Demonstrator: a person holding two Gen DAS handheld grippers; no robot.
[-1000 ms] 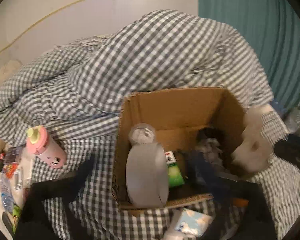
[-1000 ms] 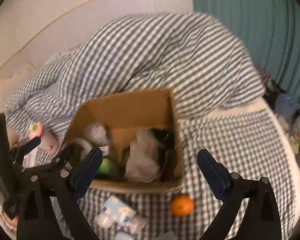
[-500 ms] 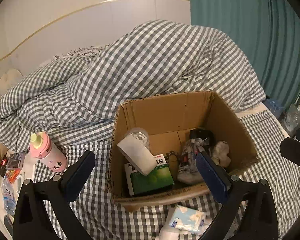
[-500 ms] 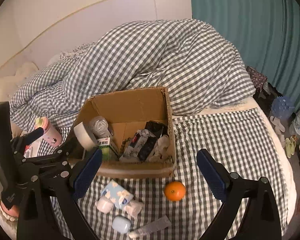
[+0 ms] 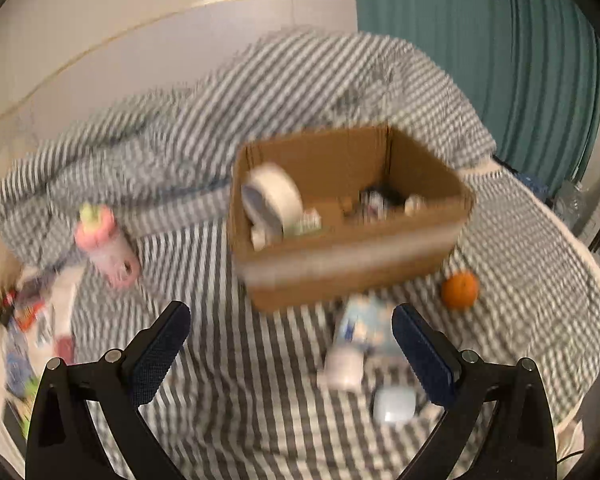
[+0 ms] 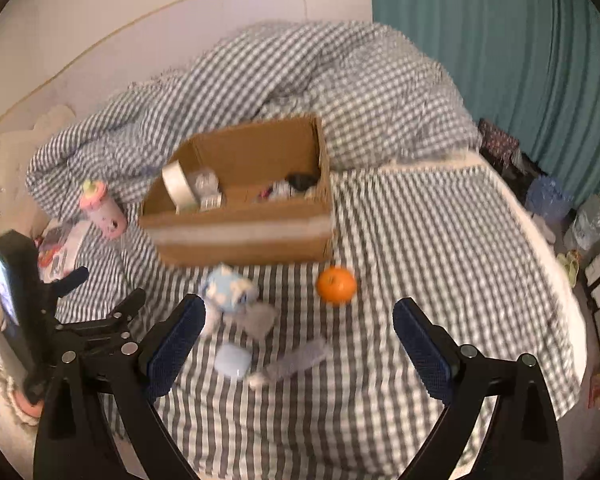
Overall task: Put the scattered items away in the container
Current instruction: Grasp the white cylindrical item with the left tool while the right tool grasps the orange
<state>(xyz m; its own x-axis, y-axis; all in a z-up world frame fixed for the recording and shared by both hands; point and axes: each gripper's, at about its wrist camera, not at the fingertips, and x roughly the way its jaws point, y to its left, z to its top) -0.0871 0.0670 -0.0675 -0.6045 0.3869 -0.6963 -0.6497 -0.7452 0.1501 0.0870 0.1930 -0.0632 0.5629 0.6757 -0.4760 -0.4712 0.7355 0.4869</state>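
Your left gripper (image 5: 290,344) and right gripper (image 6: 298,338) both have jaws spread wide, holding nothing, above the checked sheet (image 6: 420,280). Scattered ahead of the right: blue-white pack (image 6: 228,288), pale case (image 6: 233,360), tube (image 6: 296,360), orange (image 6: 336,284). Cardboard box (image 6: 244,236) sits just behind them, tape roll (image 6: 178,188) inside. Pink bottle (image 6: 100,210) lies left of the box.

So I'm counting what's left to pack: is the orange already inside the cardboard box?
No, the orange sits on the checked sheet in front of the cardboard box, outside it.
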